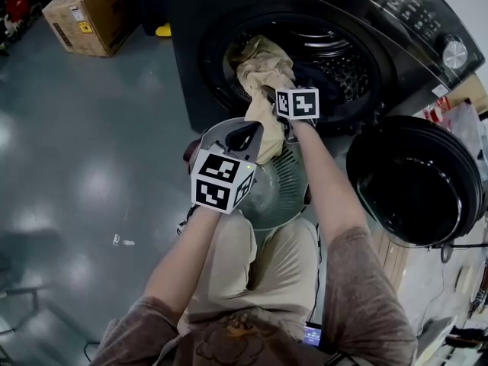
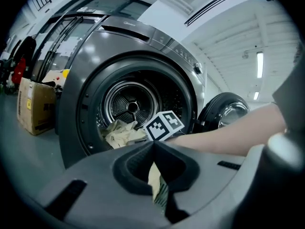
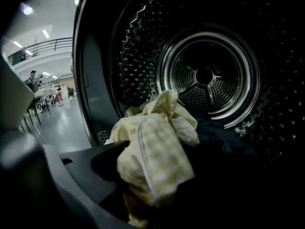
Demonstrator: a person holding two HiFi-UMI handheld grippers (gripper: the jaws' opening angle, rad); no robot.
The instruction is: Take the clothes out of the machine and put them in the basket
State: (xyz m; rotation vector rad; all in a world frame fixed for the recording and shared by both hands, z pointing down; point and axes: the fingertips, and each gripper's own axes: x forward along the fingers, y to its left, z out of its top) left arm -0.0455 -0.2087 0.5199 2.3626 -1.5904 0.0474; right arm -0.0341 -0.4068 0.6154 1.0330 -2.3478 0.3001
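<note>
A pale yellow checked cloth (image 1: 263,65) hangs from the open drum of the dark washing machine (image 1: 381,21) down toward the grey basket (image 1: 293,197). My right gripper (image 1: 273,96) is at the drum's mouth. In the right gripper view its jaws (image 3: 157,175) close around a bunched fold of that cloth (image 3: 157,147). My left gripper (image 1: 250,132) hovers over the basket, shut, and a strip of the cloth (image 2: 156,180) shows just behind its meeting tips (image 2: 153,147). A dark garment (image 3: 228,142) lies deeper in the drum.
The round machine door (image 1: 415,178) stands swung open at the right, close to my right arm. A cardboard box (image 1: 88,14) sits on the shiny floor at the far left. The person's knees are just behind the basket.
</note>
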